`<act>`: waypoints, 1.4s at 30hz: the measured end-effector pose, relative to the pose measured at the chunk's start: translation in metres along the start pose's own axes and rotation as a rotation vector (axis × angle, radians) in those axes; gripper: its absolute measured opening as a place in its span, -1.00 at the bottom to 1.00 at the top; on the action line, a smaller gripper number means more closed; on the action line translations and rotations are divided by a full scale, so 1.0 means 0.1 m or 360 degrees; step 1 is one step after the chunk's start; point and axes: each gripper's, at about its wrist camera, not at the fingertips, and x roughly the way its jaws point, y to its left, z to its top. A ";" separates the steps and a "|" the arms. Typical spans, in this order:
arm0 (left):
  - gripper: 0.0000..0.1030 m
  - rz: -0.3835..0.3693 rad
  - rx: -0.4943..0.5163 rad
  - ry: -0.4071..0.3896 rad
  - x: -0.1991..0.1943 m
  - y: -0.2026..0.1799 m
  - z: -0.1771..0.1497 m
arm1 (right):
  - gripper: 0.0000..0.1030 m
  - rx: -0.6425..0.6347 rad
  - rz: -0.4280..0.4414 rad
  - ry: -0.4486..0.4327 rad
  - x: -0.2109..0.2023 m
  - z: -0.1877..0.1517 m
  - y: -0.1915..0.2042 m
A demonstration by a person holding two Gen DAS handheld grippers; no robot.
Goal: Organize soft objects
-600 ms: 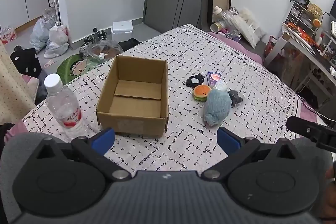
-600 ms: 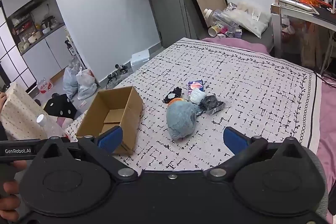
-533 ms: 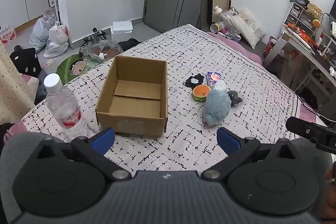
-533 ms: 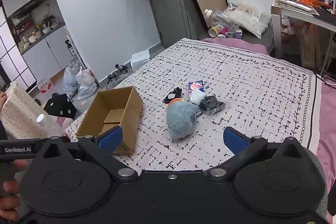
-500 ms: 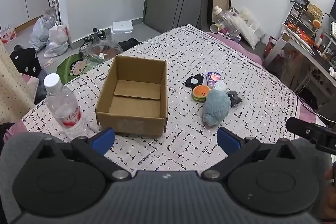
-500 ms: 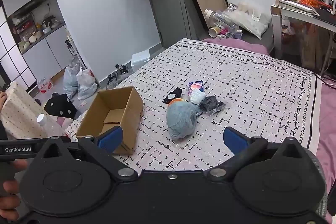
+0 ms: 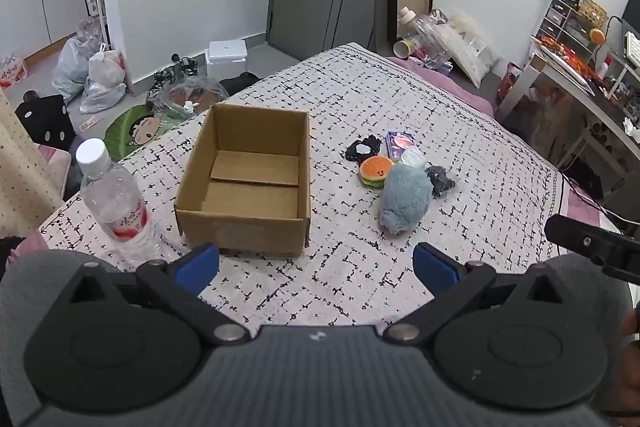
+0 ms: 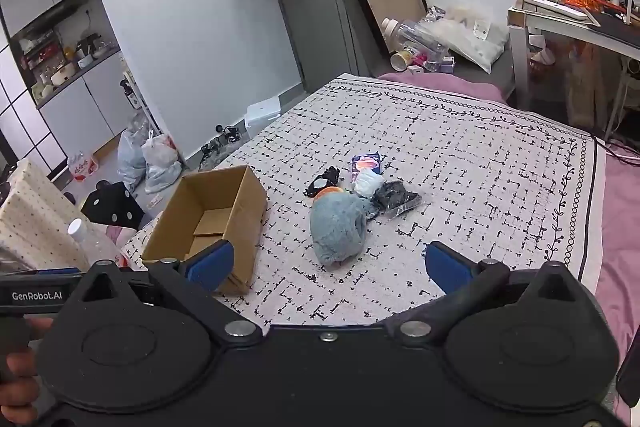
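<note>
Blue plush (image 7: 404,201) lies right of cardboard box (image 7: 244,183), burger toy (image 7: 375,171) clear only in left view, both left gripper (image 7: 316,267) and right gripper (image 8: 326,263) spread, empty, hovering short of box.

"GenRobot.AI" on left claw (image 8: 36,295)

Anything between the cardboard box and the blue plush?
Nothing: only bare patterned bedspread separates the cardboard box from the blue plush, seen in both wrist views.

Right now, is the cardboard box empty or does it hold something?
Empty: the cardboard box shows only its bare bottom flaps, and the soft toys lie outside it.
</note>
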 end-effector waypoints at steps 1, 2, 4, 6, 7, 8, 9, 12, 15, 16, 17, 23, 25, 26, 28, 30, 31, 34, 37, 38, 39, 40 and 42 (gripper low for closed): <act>0.99 0.0000 0.0003 0.0001 0.00 0.00 0.00 | 1.00 0.0000 -0.0001 0.0000 0.00 0.00 0.00; 0.99 -0.0001 0.0006 0.0002 0.00 -0.01 0.00 | 1.00 0.0000 -0.0003 0.0001 0.00 0.00 0.00; 0.99 -0.0006 0.0007 0.0003 0.00 -0.01 0.01 | 1.00 0.0000 -0.0006 0.0001 0.00 0.00 0.00; 0.99 -0.0007 0.0010 -0.0002 -0.01 -0.02 0.00 | 1.00 -0.0001 -0.0011 0.0001 0.01 0.01 0.01; 0.99 -0.0005 0.0010 -0.0003 -0.01 -0.03 0.00 | 1.00 -0.0002 -0.0009 -0.0001 0.00 0.00 -0.01; 0.99 -0.0005 0.0008 -0.0005 -0.01 -0.03 0.00 | 1.00 -0.0003 -0.0010 -0.0004 -0.01 0.00 -0.01; 0.99 -0.0004 0.0005 -0.0007 -0.01 -0.03 0.00 | 1.00 -0.0004 -0.0011 -0.0005 -0.01 0.00 -0.01; 0.99 -0.0011 0.0002 -0.0008 -0.01 -0.04 0.00 | 1.00 0.0001 -0.0013 -0.0005 0.00 -0.01 -0.02; 0.99 -0.0015 0.0008 -0.0011 -0.01 -0.06 -0.01 | 1.00 0.0005 -0.0014 -0.0007 -0.01 -0.01 -0.03; 0.99 -0.0017 0.0013 -0.0011 -0.01 -0.06 -0.01 | 1.00 0.0004 -0.0013 -0.0007 0.00 -0.01 -0.03; 0.99 -0.0019 0.0016 -0.0009 -0.01 -0.06 -0.01 | 1.00 0.0005 -0.0011 -0.0007 -0.01 -0.01 -0.03; 0.99 -0.0019 0.0018 -0.0012 -0.01 -0.07 -0.01 | 1.00 0.0006 -0.0004 -0.0011 -0.02 0.00 -0.04; 0.99 -0.0022 0.0012 -0.0014 0.00 -0.07 -0.02 | 1.00 0.0002 -0.0007 -0.0012 -0.03 0.00 -0.04; 0.99 -0.0024 0.0011 -0.0014 -0.01 -0.07 -0.02 | 1.00 0.0001 -0.0010 -0.0011 -0.02 0.00 -0.04; 0.99 -0.0031 0.0013 -0.0016 -0.01 -0.08 -0.02 | 1.00 0.0003 -0.0016 -0.0012 -0.03 0.00 -0.05; 0.99 -0.0037 0.0012 -0.0015 -0.01 -0.08 -0.03 | 1.00 0.0006 -0.0016 -0.0015 -0.04 0.01 -0.06; 0.99 -0.0040 0.0014 -0.0015 -0.01 -0.09 -0.02 | 1.00 0.0006 -0.0018 -0.0019 -0.04 0.01 -0.07; 0.99 -0.0046 0.0019 -0.0030 -0.02 -0.09 -0.03 | 1.00 0.0009 -0.0016 -0.0022 -0.05 0.00 -0.06; 0.99 -0.0046 0.0013 -0.0031 -0.03 -0.09 -0.03 | 1.00 0.0009 -0.0010 -0.0022 -0.05 -0.01 -0.06; 0.99 -0.0041 0.0010 -0.0032 -0.03 -0.08 -0.03 | 1.00 0.0007 -0.0009 -0.0023 -0.05 -0.01 -0.06; 0.99 -0.0038 0.0006 -0.0032 -0.03 -0.08 -0.03 | 1.00 0.0007 -0.0008 -0.0022 -0.05 0.00 -0.06; 0.99 -0.0038 0.0002 -0.0028 -0.02 -0.08 -0.02 | 1.00 0.0009 -0.0003 -0.0019 -0.05 0.00 -0.06; 0.99 -0.0047 -0.0029 -0.0021 -0.03 -0.06 -0.02 | 1.00 0.0032 0.0010 -0.0025 -0.06 0.02 -0.09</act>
